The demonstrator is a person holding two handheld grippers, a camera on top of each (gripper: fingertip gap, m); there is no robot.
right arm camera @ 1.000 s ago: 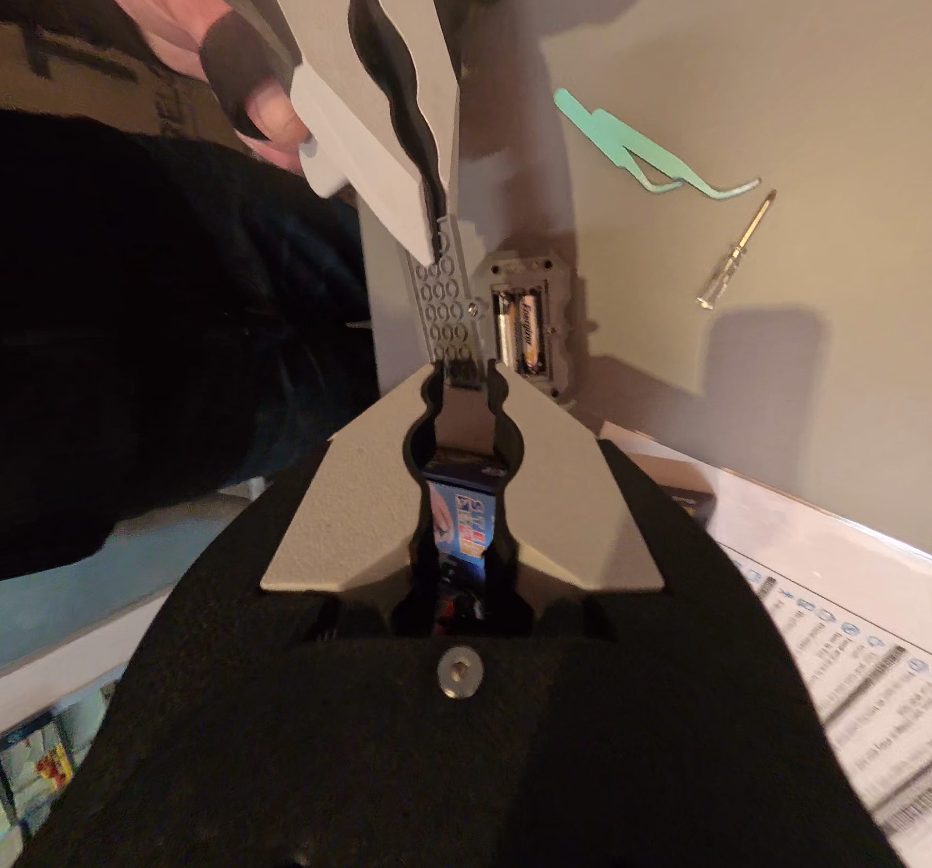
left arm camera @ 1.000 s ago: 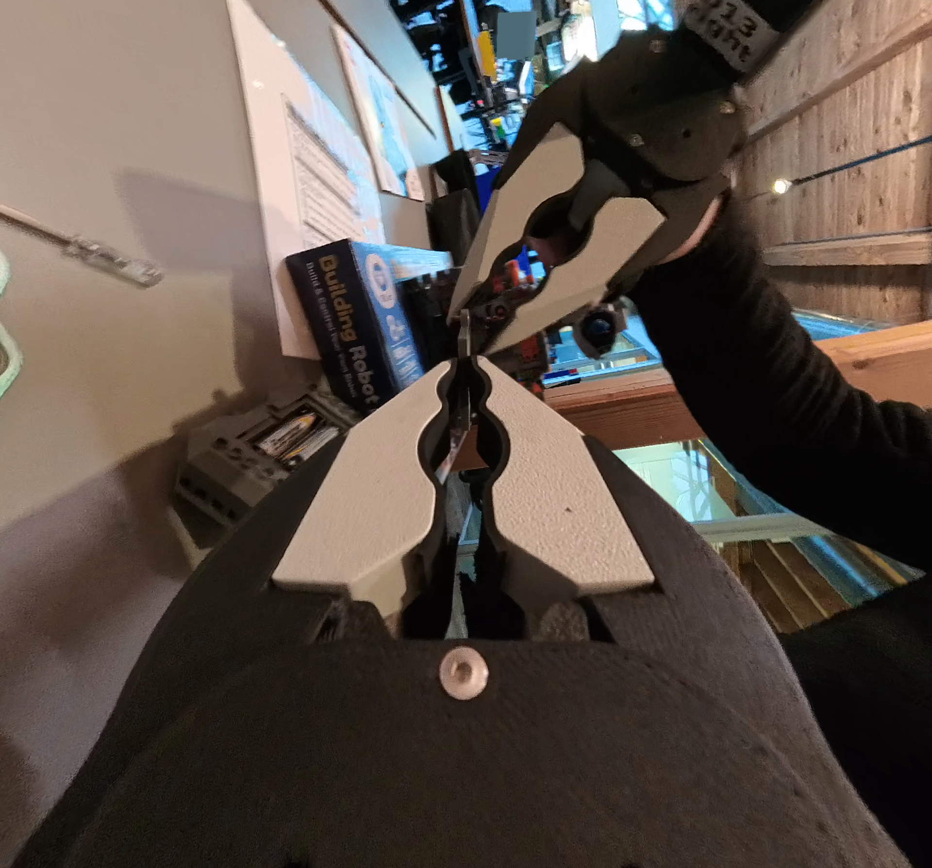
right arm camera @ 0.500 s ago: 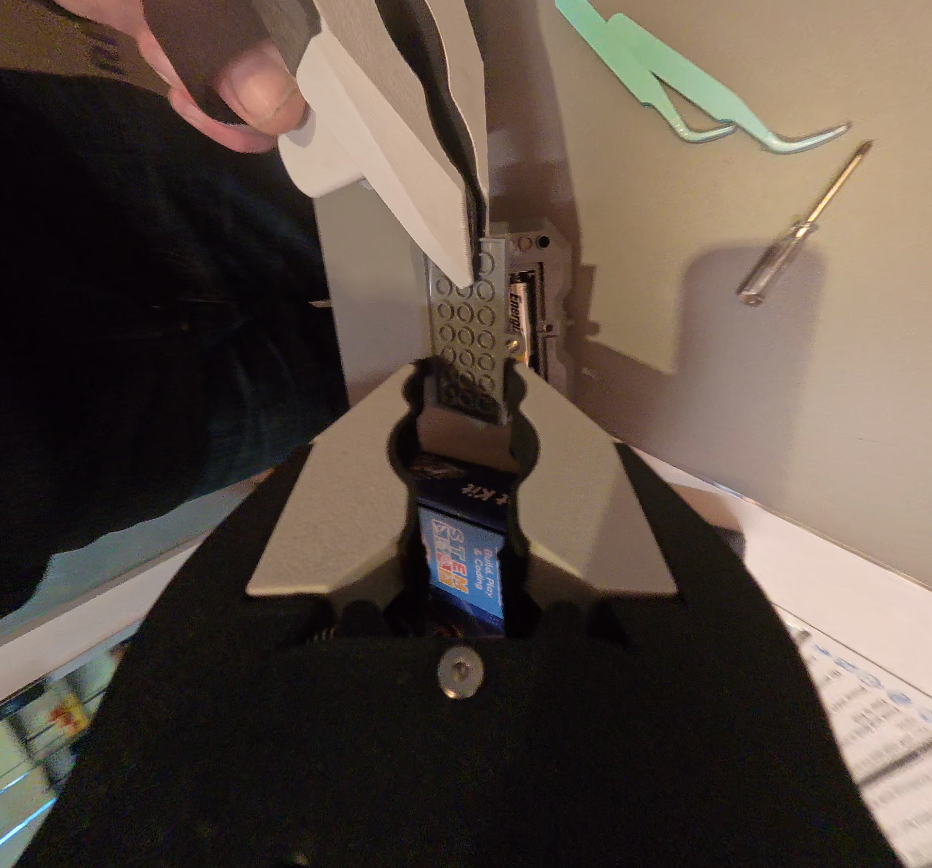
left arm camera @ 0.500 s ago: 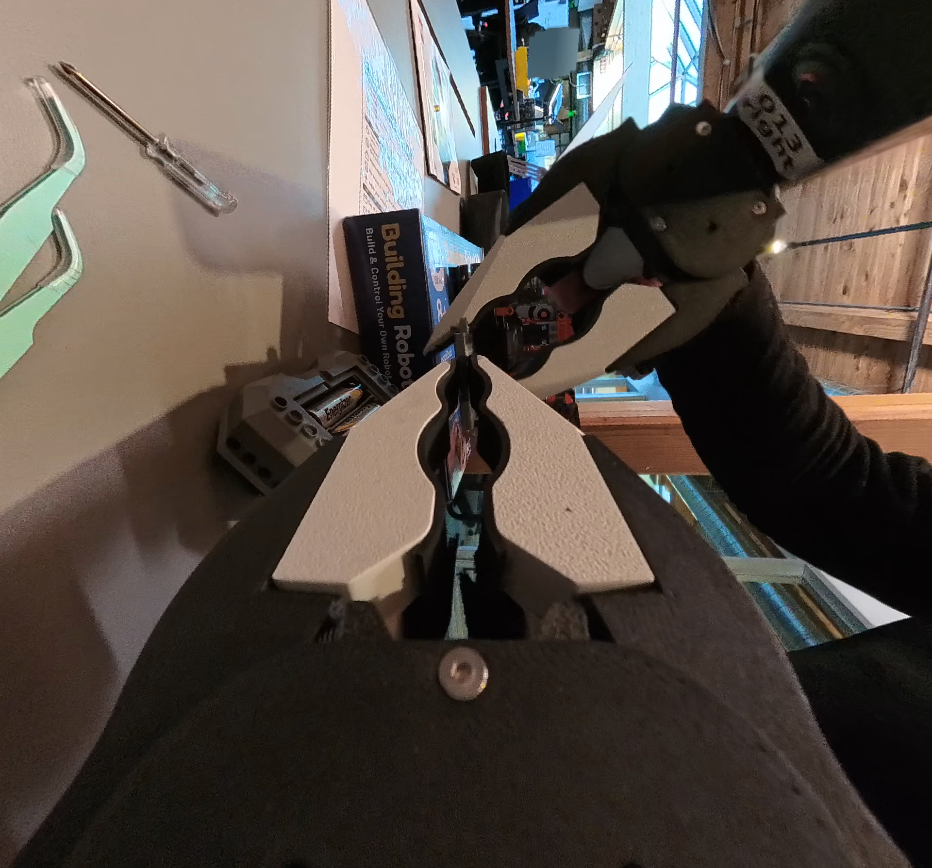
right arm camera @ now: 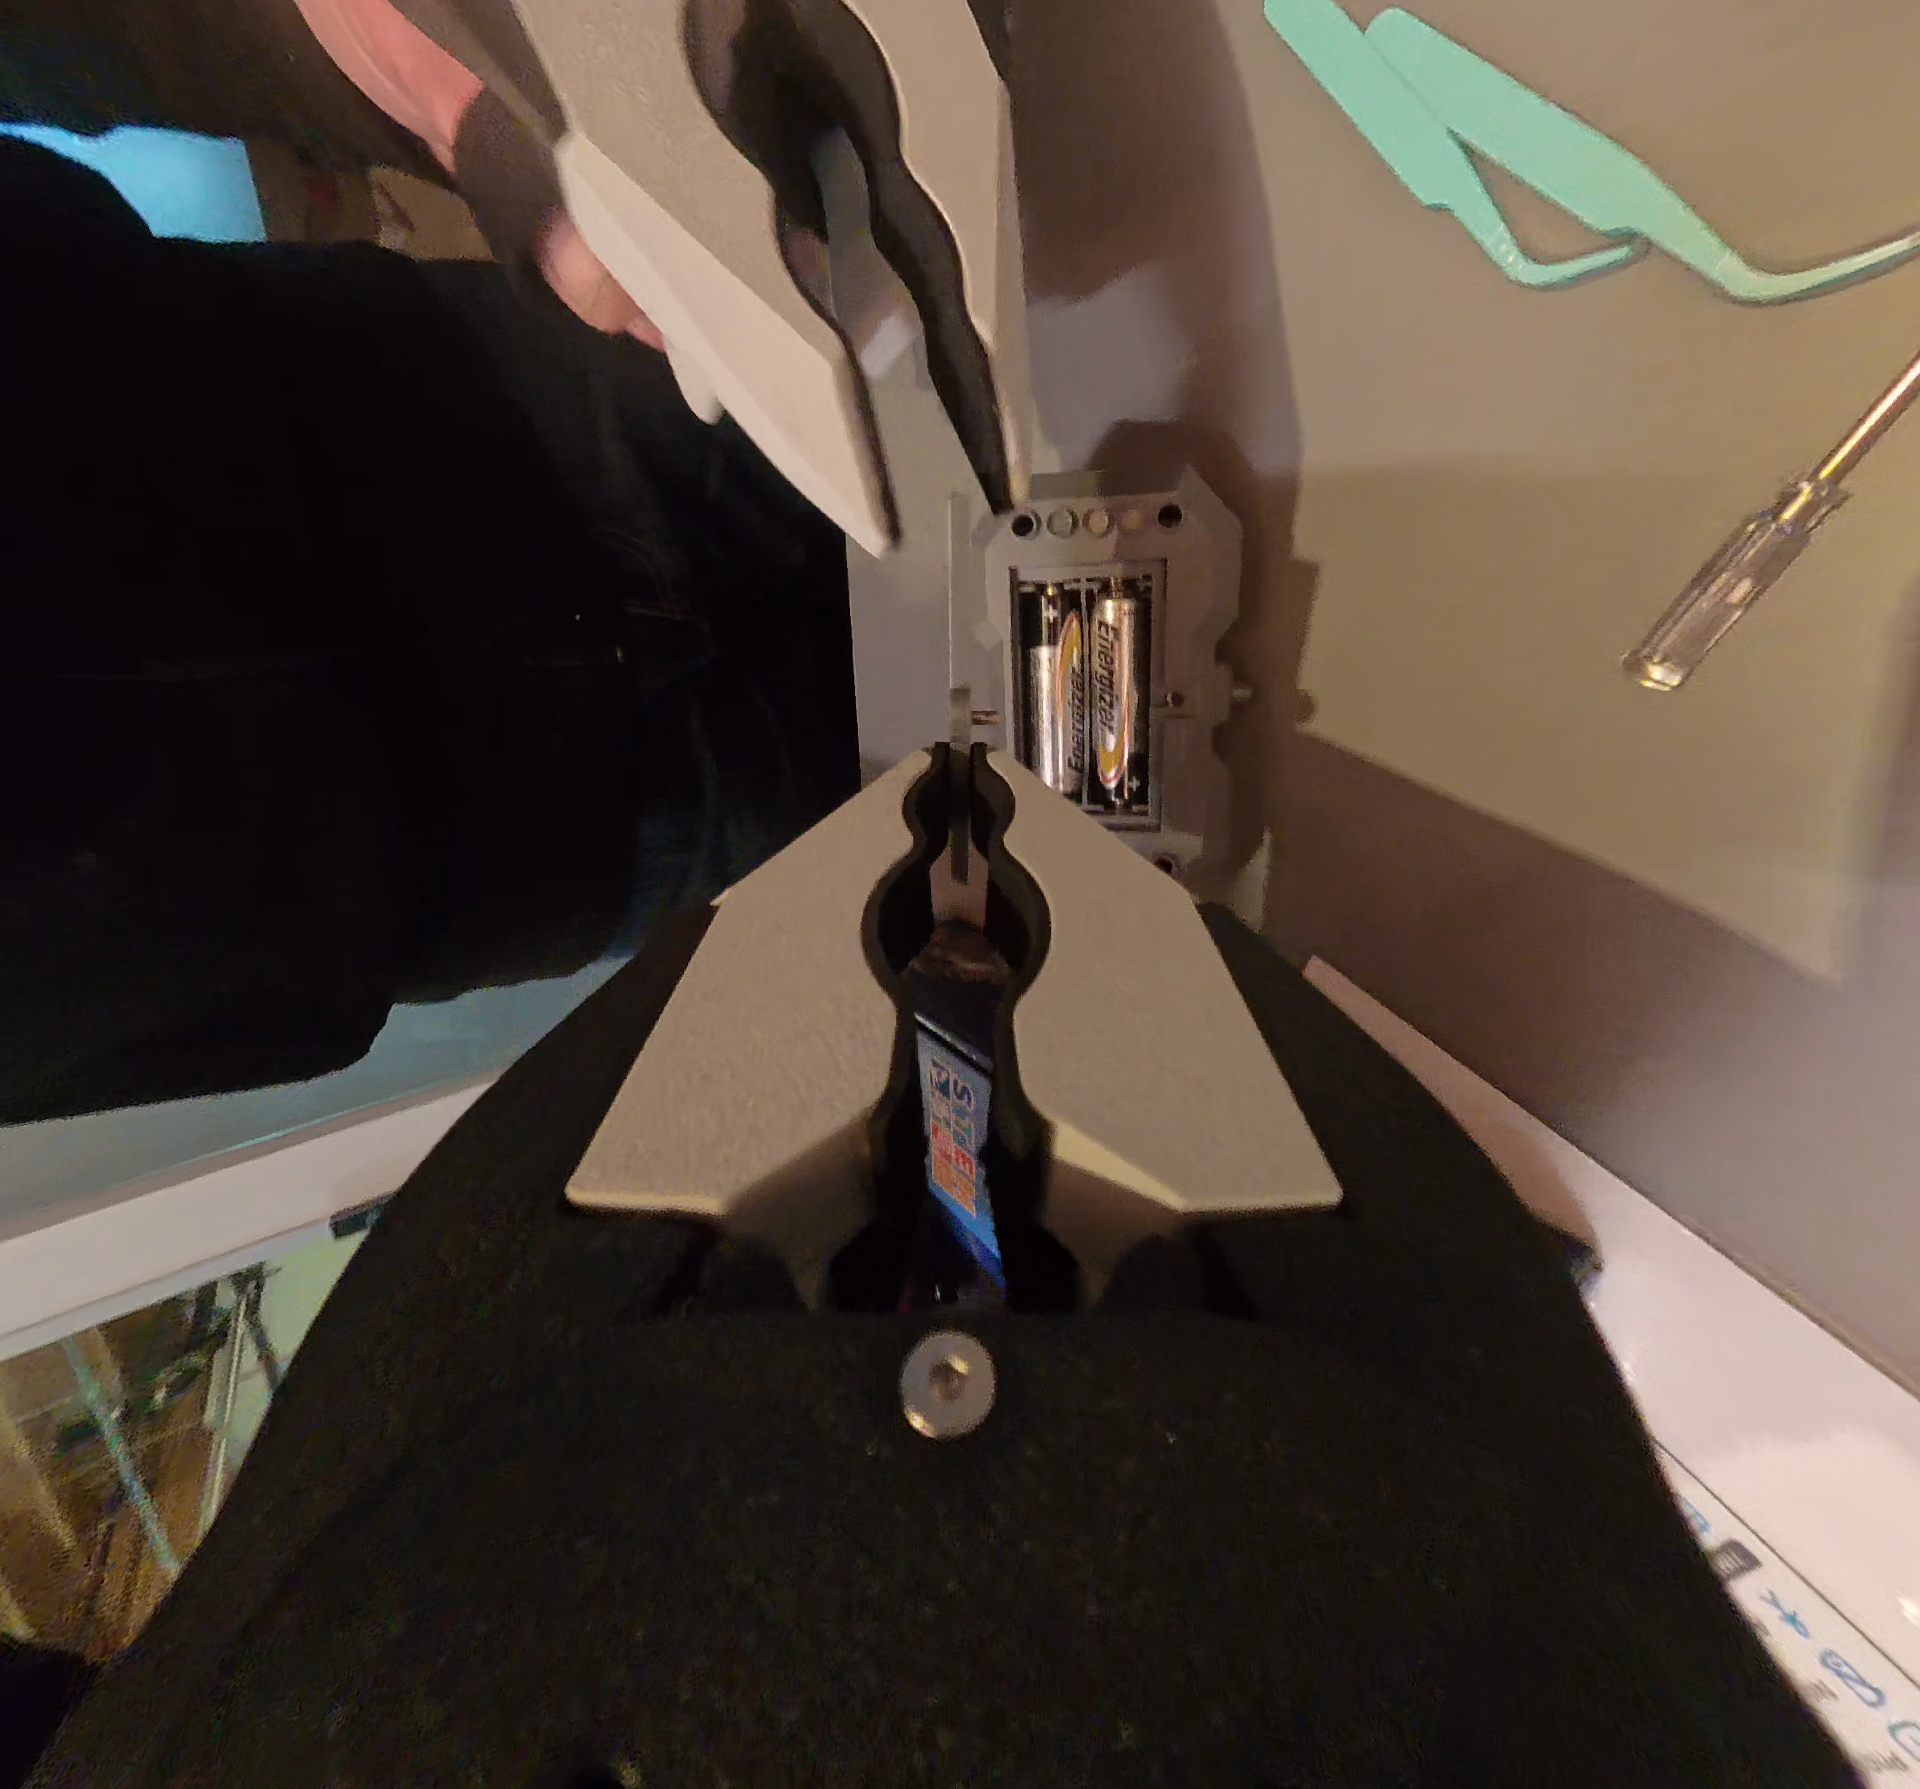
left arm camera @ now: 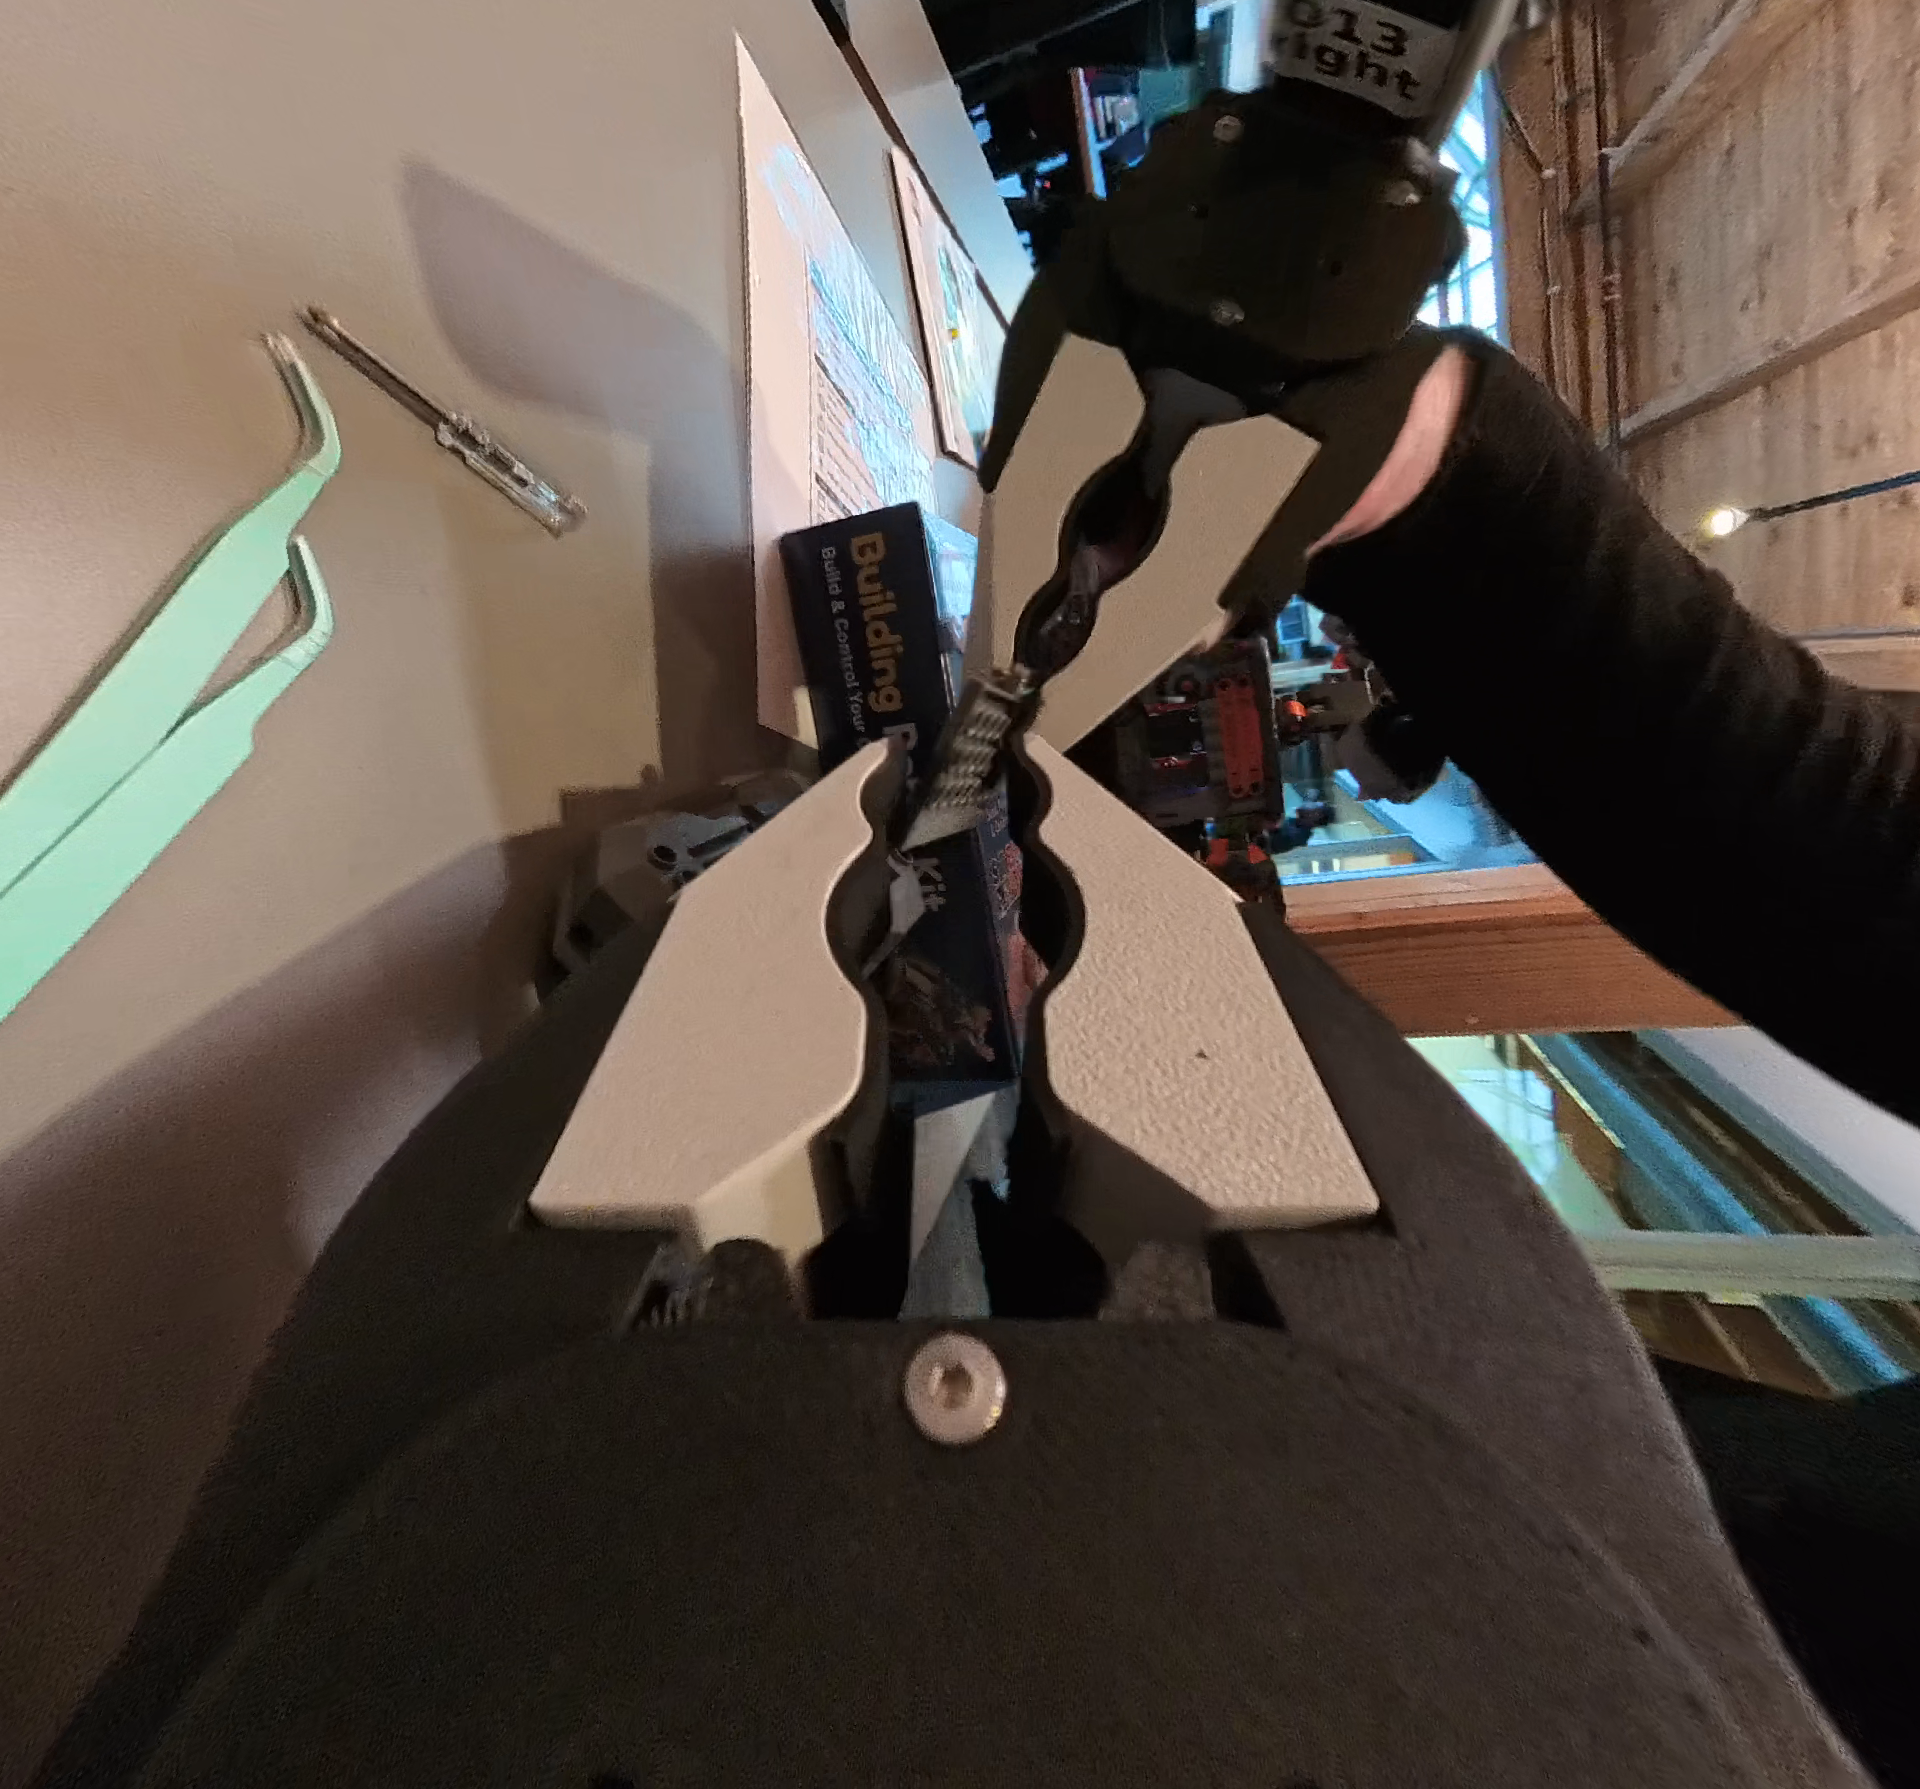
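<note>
A thin grey studded cover plate [left arm camera: 975, 747] hangs between the two grippers above the table. My right gripper [right arm camera: 958, 752] is shut on the plate's faces; the plate shows edge-on [right arm camera: 953, 638] in the right wrist view. My left gripper [left arm camera: 956, 752] is open, with the plate's other end loose between its fingertips. The right gripper also shows in the left wrist view [left arm camera: 1023, 700], and the left gripper in the right wrist view [right arm camera: 940, 518]. Just beyond lies an open grey battery box [right arm camera: 1205, 617] with two batteries [right arm camera: 1091, 690] in it; the left finger partly hides the box [left arm camera: 665, 856].
Two green tweezers [right arm camera: 1507, 160] and a small clear-handled screwdriver [right arm camera: 1766, 544] lie on the table past the box. A dark blue carton [left arm camera: 873, 617] and white printed sheets [left arm camera: 821, 389] stand close by. A red and black built model [left arm camera: 1226, 742] sits behind my right gripper. The tips of one gripper are about 4 cm away from the tips of the other. Both grippers' tips are roughly 12 cm from the small clear-handled screwdriver [right arm camera: 1766, 544]. It turns up in the left wrist view [left arm camera: 494, 449] as well.
My right gripper has turned about a quarter turn and shut on the plate's faces. My left gripper has opened and let the plate go. The plate has swung off the battery box.
</note>
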